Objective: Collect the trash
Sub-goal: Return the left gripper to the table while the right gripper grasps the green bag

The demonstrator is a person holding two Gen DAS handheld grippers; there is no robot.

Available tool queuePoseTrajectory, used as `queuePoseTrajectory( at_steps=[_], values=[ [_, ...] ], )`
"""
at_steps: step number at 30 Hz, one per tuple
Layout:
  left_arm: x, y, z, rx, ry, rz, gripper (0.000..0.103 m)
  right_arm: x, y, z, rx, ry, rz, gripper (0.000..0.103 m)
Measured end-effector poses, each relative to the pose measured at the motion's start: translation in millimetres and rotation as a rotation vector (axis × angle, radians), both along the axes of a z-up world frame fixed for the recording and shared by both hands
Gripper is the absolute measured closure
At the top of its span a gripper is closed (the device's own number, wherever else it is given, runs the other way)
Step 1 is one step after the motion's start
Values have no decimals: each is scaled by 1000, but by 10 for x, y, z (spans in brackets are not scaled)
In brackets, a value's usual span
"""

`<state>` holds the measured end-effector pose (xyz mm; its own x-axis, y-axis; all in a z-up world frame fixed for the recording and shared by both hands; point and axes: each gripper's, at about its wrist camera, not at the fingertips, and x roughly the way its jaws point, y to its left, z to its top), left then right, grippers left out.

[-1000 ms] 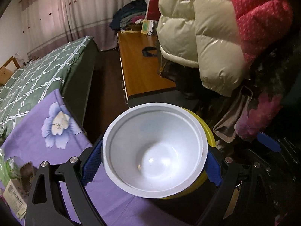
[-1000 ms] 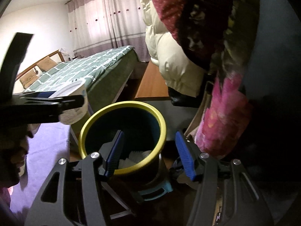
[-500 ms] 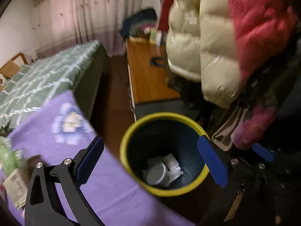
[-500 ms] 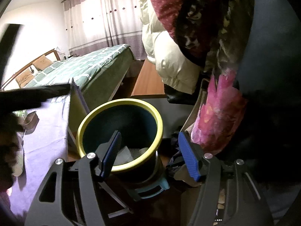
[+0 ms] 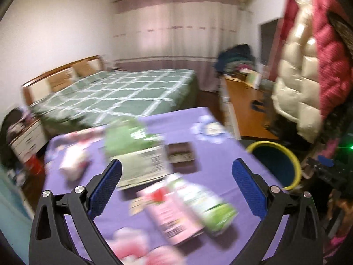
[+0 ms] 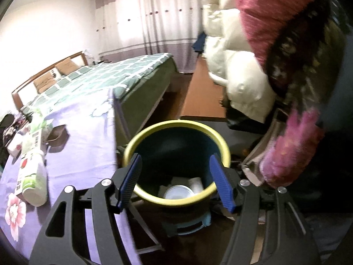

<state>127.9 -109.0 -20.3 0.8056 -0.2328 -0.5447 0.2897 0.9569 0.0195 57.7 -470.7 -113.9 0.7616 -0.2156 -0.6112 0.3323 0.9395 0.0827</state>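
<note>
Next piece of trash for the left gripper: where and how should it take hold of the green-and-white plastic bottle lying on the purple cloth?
Grip the green-and-white plastic bottle across its round body, mid-length, from above. It lies on its side on the purple cloth below the open left gripper, so jaws set across its long axis should seat. A pink carton crowds one side.

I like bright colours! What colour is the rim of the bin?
Yellow. The bin rim shows best in the right wrist view.

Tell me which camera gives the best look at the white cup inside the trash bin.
The right wrist view. It looks down into the yellow-rimmed trash bin, so the white cup shows lying at the bottom among paper scraps. The left wrist view is blurred and catches only the bin at its right edge, with the dark inside and no cup visible.
</note>
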Motion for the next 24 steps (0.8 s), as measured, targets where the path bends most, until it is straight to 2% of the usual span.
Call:
queuePoseTrajectory(
  at_steps=[3,9,18,24],
  values=[
    [-66,480,-5,-22,-1,100,5,87,153,22,2,0,44,41],
    [-186,1098,4,-46,-25,242,5,388,532,60,15,15,172,41],
    [-316,1411,-19,-35,-47,313,5,849,1303,246,-22,0,375,41],
    [-325,1621,-83,-28,-36,385,5,1227,1770,449,4,-17,503,41]
  ],
)
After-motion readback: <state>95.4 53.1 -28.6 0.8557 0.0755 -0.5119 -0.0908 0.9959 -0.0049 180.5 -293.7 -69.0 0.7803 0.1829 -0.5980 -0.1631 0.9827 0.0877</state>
